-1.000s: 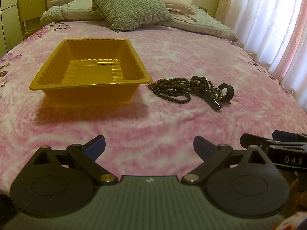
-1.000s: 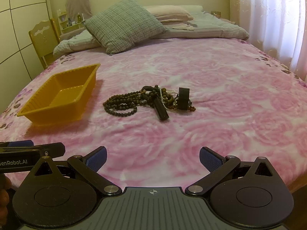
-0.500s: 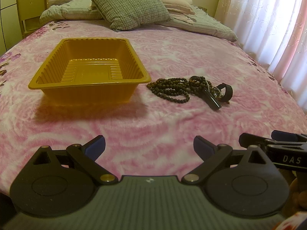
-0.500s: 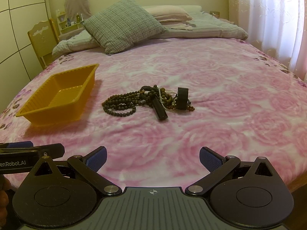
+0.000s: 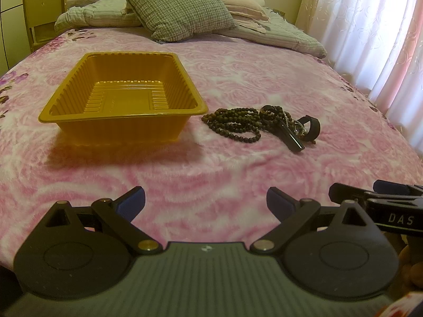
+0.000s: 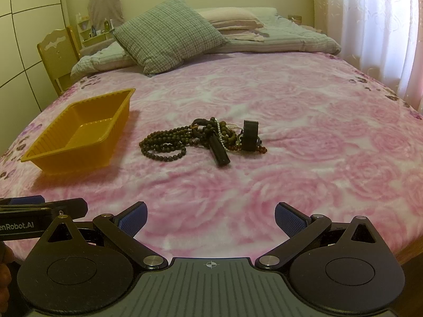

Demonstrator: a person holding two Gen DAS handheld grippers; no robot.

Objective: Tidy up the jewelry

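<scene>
A tangled pile of jewelry lies on the pink bedspread: dark beaded strands, a black strap and a black band. It also shows in the right wrist view. An empty yellow plastic tray sits just left of the pile; it shows in the right wrist view too. My left gripper is open and empty, near the bed's front edge, well short of the tray. My right gripper is open and empty, short of the pile.
A checked cushion and pillows lie at the head of the bed. A wooden chair stands at the back left. Curtains hang along the right side. The right gripper shows at the left wrist view's right edge.
Both grippers have edged slightly forward over the bed. The tray and the jewelry have not moved. Both grippers stay open.
</scene>
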